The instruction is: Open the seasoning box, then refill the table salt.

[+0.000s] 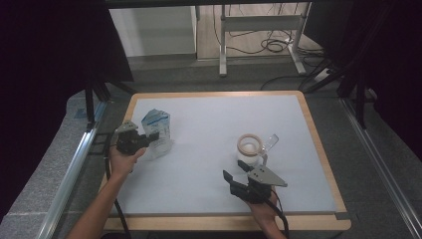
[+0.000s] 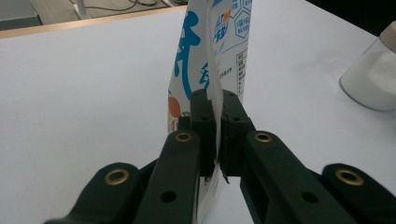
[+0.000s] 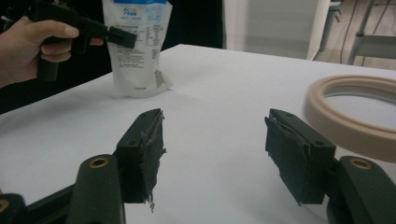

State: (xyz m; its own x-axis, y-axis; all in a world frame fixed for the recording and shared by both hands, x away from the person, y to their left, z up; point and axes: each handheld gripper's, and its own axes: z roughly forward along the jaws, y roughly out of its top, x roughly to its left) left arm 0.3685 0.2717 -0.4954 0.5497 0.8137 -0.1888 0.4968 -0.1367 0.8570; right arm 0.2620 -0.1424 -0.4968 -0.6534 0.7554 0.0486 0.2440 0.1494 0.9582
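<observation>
A white pouch with blue print [image 1: 158,128] stands upright on the left of the white mat. My left gripper [image 1: 151,136] is shut on the pouch's side edge; in the left gripper view both pads pinch the thin seam of the pouch [image 2: 219,42]. A glass jar with a beige rim [image 1: 250,145] stands right of centre, and white powder shows in the jar [image 2: 373,74]. My right gripper [image 1: 237,170] hovers just in front of the jar, jaws wide apart with nothing between them. In the right gripper view the jar rim [image 3: 355,112] lies beyond the right jaw of the gripper [image 3: 215,135].
The white mat [image 1: 209,164] covers a wooden-edged table [image 1: 318,144]. A clear lid-like piece [image 1: 271,140] leans by the jar. Metal rails [image 1: 74,164] run along both sides. A desk frame [image 1: 259,30] and cables stand on the floor beyond.
</observation>
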